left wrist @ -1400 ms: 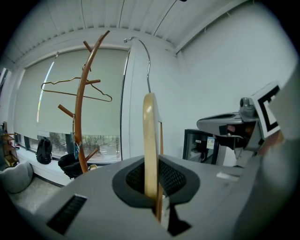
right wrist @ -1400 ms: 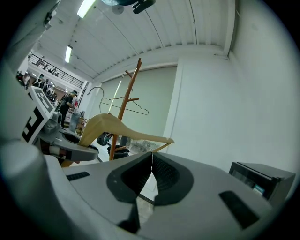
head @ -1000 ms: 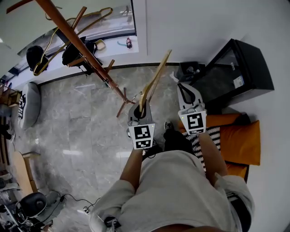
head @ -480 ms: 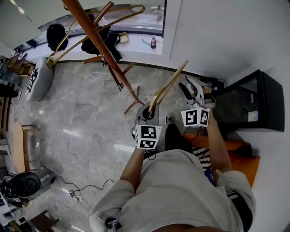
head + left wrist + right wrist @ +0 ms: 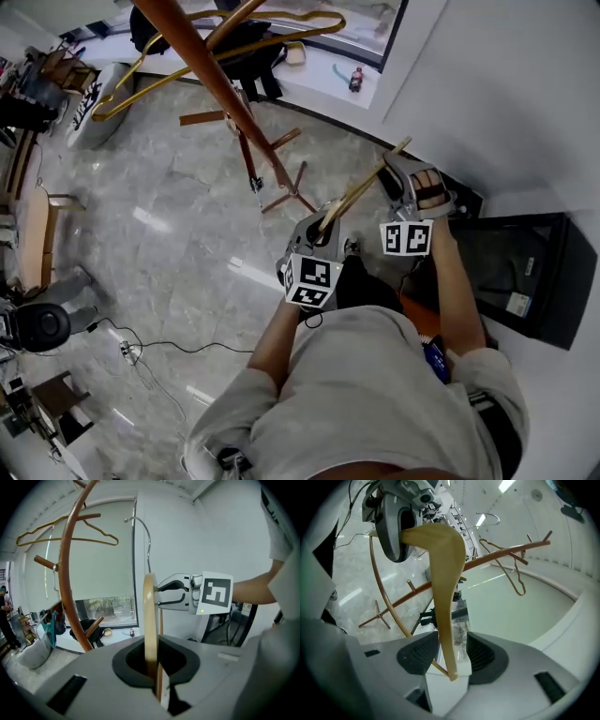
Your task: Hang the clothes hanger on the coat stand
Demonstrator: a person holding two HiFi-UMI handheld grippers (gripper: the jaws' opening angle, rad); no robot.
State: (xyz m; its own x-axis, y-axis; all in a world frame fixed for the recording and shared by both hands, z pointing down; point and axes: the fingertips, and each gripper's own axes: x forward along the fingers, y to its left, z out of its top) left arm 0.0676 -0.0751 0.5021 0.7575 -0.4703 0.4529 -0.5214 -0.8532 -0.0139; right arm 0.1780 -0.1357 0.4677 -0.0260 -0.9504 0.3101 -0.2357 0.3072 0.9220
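My left gripper (image 5: 322,228) is shut on the middle of a wooden clothes hanger (image 5: 361,190), which slants up and to the right in the head view. In the left gripper view the hanger (image 5: 150,616) stands upright in the left gripper (image 5: 154,667), its metal hook (image 5: 140,527) on top. One end of the hanger (image 5: 443,597) lies between the pads of my right gripper (image 5: 450,653); its jaws are opening and gaps show on both sides. The brown coat stand (image 5: 211,70) leans across the upper left. A second hanger (image 5: 225,42) hangs on it.
A black cabinet (image 5: 525,272) stands close on the right against the white wall. The stand's feet (image 5: 281,192) spread on the marble floor just ahead. Black bags (image 5: 253,66) lie behind the stand, and chairs and a cable (image 5: 141,361) sit at the left.
The right gripper has come in to the hanger's far end, and the end now sits between its jaws. The head view has swung so the coat stand is nearer.
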